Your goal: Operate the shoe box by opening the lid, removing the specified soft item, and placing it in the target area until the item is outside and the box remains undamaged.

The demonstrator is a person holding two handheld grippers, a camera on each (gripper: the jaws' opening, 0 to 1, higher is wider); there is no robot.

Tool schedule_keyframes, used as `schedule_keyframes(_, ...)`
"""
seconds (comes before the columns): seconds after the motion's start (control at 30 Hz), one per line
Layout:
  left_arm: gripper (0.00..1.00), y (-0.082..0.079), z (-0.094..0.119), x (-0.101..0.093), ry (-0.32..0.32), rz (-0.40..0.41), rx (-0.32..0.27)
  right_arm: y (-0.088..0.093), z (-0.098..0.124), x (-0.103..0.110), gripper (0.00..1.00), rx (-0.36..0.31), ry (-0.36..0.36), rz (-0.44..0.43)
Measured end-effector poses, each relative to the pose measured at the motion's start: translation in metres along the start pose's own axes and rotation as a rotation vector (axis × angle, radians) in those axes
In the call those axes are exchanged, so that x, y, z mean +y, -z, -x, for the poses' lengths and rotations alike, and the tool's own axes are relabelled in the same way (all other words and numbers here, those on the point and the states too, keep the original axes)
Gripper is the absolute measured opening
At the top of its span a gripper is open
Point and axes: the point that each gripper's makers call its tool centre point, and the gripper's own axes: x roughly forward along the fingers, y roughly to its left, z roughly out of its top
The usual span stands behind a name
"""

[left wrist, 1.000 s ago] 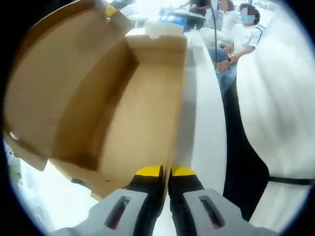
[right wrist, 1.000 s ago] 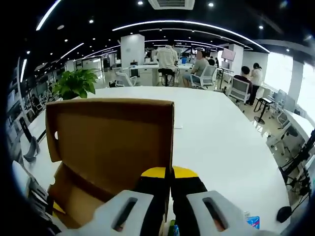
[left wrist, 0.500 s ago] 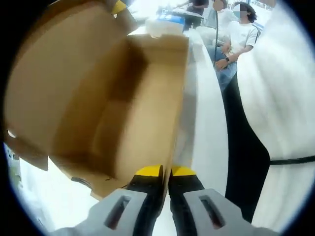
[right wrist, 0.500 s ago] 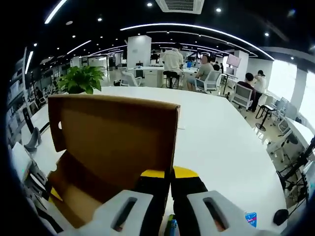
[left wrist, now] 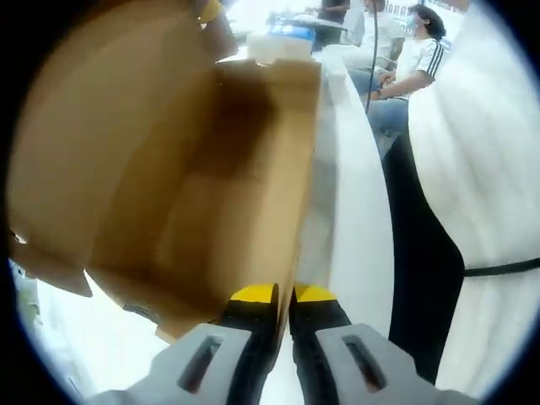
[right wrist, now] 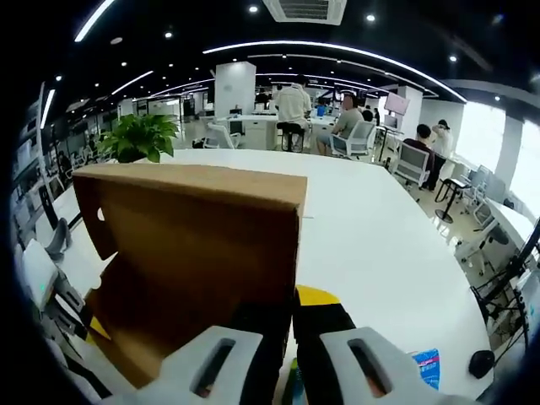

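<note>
I see the shoe box (left wrist: 202,194) as plain brown cardboard, open, taking up the left and centre of the left gripper view. Its inside reads bare brown; contents in the shadowed far end I cannot make out. Its lid (left wrist: 93,126) stands raised at the left of that frame. In the right gripper view the same lid (right wrist: 194,232) stands as a broad brown panel at centre-left, with a small hole near its left edge.
</note>
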Motion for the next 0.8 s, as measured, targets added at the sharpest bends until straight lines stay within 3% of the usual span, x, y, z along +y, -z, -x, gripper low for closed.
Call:
schedule_keyframes(0.17,0.05,-0.003,0.002,0.0,0.018,0.011,-0.048,0.001,0.0,0.0,0.0,0.0,-0.003,-0.008)
schedule_keyframes(0.4,0.06,-0.004,0.002,0.0,0.011,0.021,-0.054,0.0,-0.001,-0.001,0.0,0.007,0.014,-0.035)
schedule_keyframes(0.6,0.14,-0.012,0.004,0.004,-0.036,0.113,-0.104,0.004,0.004,0.001,0.0,0.015,0.02,-0.044)
schedule_keyframes(0.7,0.19,-0.015,0.006,0.001,-0.015,0.16,-0.148,0.006,0.006,0.001,0.0,0.021,0.015,-0.038)
schedule_keyframes(0.8,0.21,-0.016,0.008,0.001,-0.033,0.159,-0.182,0.007,0.007,0.002,0.0,0.025,0.017,-0.033)
